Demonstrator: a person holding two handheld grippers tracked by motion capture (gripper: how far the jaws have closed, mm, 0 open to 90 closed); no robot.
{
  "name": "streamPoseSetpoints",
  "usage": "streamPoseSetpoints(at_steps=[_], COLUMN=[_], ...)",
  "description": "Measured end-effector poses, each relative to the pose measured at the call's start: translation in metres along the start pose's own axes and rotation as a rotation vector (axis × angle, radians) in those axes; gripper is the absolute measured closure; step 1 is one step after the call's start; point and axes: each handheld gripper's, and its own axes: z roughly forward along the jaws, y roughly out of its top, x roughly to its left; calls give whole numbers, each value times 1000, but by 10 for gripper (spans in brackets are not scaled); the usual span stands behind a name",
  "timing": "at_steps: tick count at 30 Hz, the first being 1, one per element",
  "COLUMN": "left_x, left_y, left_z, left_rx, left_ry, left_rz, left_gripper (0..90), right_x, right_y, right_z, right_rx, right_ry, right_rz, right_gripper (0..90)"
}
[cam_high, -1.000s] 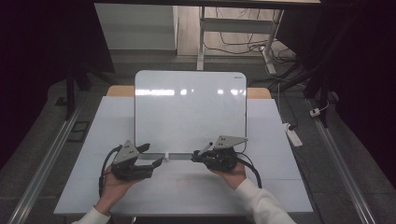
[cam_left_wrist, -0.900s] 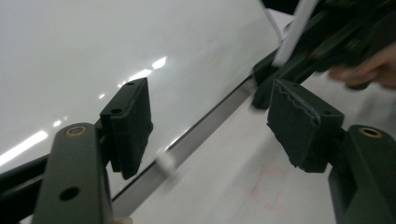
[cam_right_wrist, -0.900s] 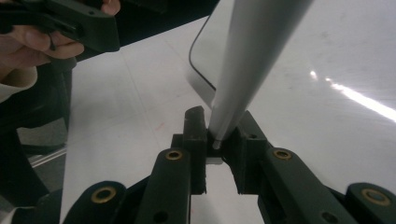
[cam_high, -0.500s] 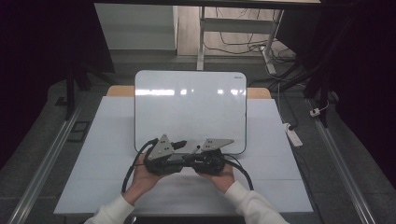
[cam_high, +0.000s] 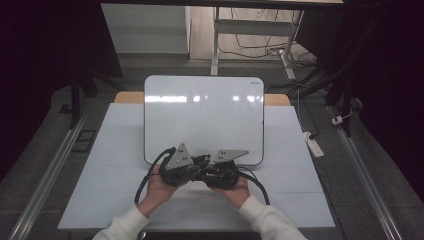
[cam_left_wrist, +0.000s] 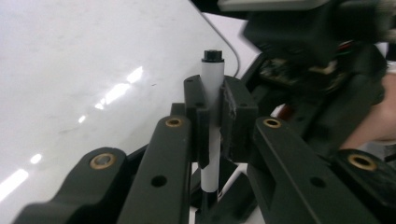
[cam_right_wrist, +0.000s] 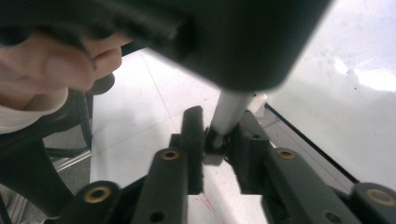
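Marker (cam_left_wrist: 212, 112): white barrel, black end; its lower length is hidden behind the jaws, and its far end in the right gripper view is lost behind a blurred dark body. Left gripper (cam_left_wrist: 213, 122): jaws just closed, clamped on the barrel, whose long axis rises between them, black end away from the camera. Right gripper (cam_right_wrist: 219, 135): jaws just opening, marker's end between them, contact unclear; both grippers meet above the whiteboard's (cam_high: 200, 115) near edge.

Marker mostly hidden by the jaws
The marker (cam_left_wrist: 212, 88) loses its middle behind the left gripper (cam_left_wrist: 214, 122); a blurred dark body covers its upper end in the right gripper view.
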Motion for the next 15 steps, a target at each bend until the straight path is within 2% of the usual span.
streamPoseSetpoints(at_steps=[1,4,8,10,12,15], left_x=[5,28,55,64,72,82], left_y=[-1,-7,-17,-19,-20,-22], left_z=[-4,-19,-36,-43,-49,-51], left_rx=[0,9,43,50,66,83], left_ry=[15,70,140,173,204,228], left_rz=[-10,-79,-169,-194,-202,-230], left_gripper=[808,807,807,807,807,807], right_x=[1,1,-4,-6,-7,-10], right_y=[1,4,6,6,4,2], right_z=[-1,-9,-21,-26,-30,-35], right_rx=[-10,-42,-67,-68,-65,-65], right_ry=[-5,-36,-65,-82,-102,-117], right_rz=[-5,-22,-11,-16,-29,-28], right_gripper=[666,597,557,551,546,543])
